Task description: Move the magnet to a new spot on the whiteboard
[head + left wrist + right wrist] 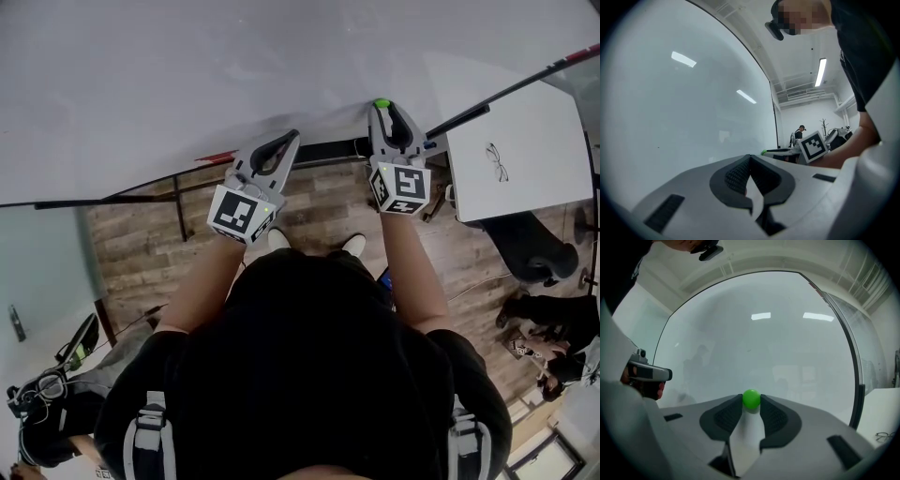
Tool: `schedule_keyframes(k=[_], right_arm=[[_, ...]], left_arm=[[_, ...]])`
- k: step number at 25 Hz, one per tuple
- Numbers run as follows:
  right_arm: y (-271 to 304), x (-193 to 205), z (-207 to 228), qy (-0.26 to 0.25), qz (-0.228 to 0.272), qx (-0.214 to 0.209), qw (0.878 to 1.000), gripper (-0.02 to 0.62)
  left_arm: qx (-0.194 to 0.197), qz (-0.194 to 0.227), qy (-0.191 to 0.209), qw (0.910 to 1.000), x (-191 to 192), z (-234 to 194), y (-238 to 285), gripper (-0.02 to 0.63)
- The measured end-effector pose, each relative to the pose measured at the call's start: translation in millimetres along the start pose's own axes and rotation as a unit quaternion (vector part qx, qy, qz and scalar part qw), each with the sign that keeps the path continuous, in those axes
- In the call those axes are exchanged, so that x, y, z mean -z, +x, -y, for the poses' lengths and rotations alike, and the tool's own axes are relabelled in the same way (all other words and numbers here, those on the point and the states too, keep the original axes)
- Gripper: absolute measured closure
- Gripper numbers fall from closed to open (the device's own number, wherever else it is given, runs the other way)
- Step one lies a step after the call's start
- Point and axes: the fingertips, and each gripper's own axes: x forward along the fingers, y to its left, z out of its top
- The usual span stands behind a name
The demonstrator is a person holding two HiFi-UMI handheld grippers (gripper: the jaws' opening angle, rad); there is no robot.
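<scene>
The right hand-held gripper (751, 402) has its jaw tips closed against both sides of the small green magnet (751, 398), which sits on the whiteboard (759, 343). The magnet looks light, hard and smooth, likely slippery on its rounded dome, so the hold belongs across its widest part. The left hand-held gripper (750, 158) is closed and empty. No brand or writing is legible; the marker cubes (242, 214) show only patterns.
</scene>
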Motion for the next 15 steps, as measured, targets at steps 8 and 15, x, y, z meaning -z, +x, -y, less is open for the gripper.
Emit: schedule_keyframes(k=[8,15], right_arm=[[-22,-24,-18,-0.002,0.021,-0.054,0.998,0.479],[-53,-60,-45,0.001,0.059,-0.124,0.991,0.479]], left_arm=[[-0.020,0.007,0.006,0.9998,-7,2,-9,0.601],[-0.040,0.008,0.013,0.9991,-17,5,-27,0.601]])
